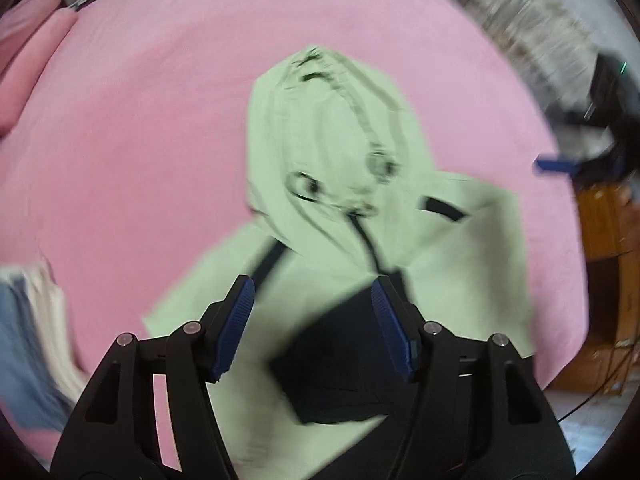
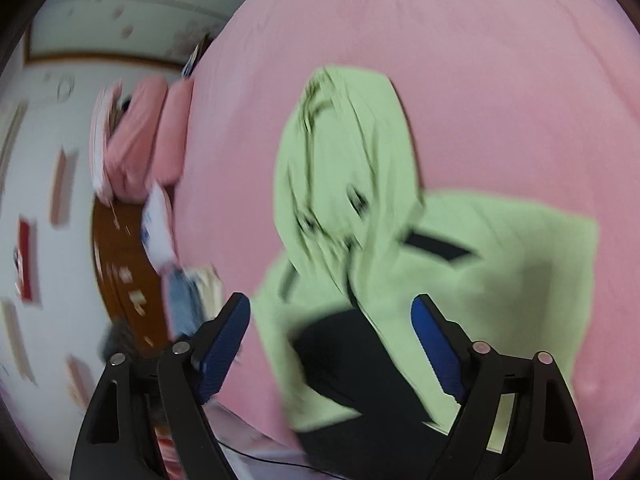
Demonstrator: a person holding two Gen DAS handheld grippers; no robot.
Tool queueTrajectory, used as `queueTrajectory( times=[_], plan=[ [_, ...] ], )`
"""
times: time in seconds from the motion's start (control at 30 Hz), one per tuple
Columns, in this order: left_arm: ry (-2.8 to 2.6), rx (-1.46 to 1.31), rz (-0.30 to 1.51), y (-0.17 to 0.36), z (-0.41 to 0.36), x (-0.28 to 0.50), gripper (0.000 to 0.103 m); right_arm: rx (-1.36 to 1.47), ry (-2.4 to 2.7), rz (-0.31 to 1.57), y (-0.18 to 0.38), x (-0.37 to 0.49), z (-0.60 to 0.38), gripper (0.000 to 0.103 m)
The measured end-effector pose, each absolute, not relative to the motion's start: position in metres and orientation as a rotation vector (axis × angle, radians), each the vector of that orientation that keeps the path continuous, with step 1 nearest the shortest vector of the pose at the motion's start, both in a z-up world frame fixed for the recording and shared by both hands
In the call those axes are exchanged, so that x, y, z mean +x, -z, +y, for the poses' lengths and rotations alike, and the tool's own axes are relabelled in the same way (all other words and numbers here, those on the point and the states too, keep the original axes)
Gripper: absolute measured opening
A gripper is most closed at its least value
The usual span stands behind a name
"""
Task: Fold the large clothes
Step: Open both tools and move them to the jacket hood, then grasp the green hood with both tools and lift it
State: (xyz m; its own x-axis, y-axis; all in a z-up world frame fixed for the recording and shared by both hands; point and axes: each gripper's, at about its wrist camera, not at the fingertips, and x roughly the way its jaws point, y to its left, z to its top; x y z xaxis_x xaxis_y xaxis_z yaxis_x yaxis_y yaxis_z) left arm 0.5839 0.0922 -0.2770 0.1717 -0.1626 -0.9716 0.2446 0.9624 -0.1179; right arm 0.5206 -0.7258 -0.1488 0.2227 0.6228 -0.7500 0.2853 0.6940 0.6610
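Pink bedsheet [image 1: 160, 140] under green hoodie [image 1: 320, 140], pillows [image 2: 140, 148] nr wall

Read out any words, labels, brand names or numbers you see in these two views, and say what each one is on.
None can be read.
Dark markings on the light green hoodie: blurred by motion, illegible.
Items on the wall in the right wrist view: too blurred to tell whether they carry text.

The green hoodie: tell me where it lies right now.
The green hoodie lies on the pink bedsheet, centre in both wrist views, hood pointing away, its black panel nearest the open grippers.
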Motion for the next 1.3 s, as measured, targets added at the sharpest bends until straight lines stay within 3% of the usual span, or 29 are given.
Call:
queueTrajectory(
  times=[0.27,0.5,0.63,0.7,0.8,0.83,0.87,0.97,1.07,1.3],
  plan=[
    [0.249,-0.092,1.516,0.338,0.139,0.732,0.058,0.96,-0.124,1.308,0.181,0.67,-0.738,0.087],
    [0.148,-0.607,1.493,0.4,0.179,0.793,0.058,1.041,-0.081,1.375,0.259,0.733,-0.745,0.087],
    [0.233,-0.481,1.426,0.418,0.159,0.819,0.058,1.019,-0.154,1.432,0.294,0.763,-0.74,0.083],
    [0.259,-0.462,1.413,0.431,0.149,0.825,0.058,0.967,-0.183,1.423,0.304,0.779,-0.737,0.077],
    [0.245,-0.488,1.367,0.45,0.141,0.829,0.058,0.915,-0.242,1.383,0.311,0.801,-0.734,0.058],
    [0.235,-0.501,1.309,0.449,0.142,0.829,0.058,0.915,-0.265,1.368,0.313,0.807,-0.734,0.041],
    [0.225,-0.505,1.264,0.448,0.143,0.829,0.051,0.915,-0.284,1.355,0.313,0.813,-0.734,0.022],
    [0.214,-0.488,1.203,0.443,0.138,0.827,0.016,0.93,-0.349,1.319,0.309,0.817,-0.734,0.007],
    [0.27,-0.472,1.182,0.432,0.133,0.826,0.004,0.944,-0.452,1.246,0.297,0.818,-0.729,0.004],
    [0.479,-0.664,1.055,0.363,0.146,0.8,0.002,0.917,-0.765,1.126,0.229,0.8,-0.71,0.003]
  ],
)
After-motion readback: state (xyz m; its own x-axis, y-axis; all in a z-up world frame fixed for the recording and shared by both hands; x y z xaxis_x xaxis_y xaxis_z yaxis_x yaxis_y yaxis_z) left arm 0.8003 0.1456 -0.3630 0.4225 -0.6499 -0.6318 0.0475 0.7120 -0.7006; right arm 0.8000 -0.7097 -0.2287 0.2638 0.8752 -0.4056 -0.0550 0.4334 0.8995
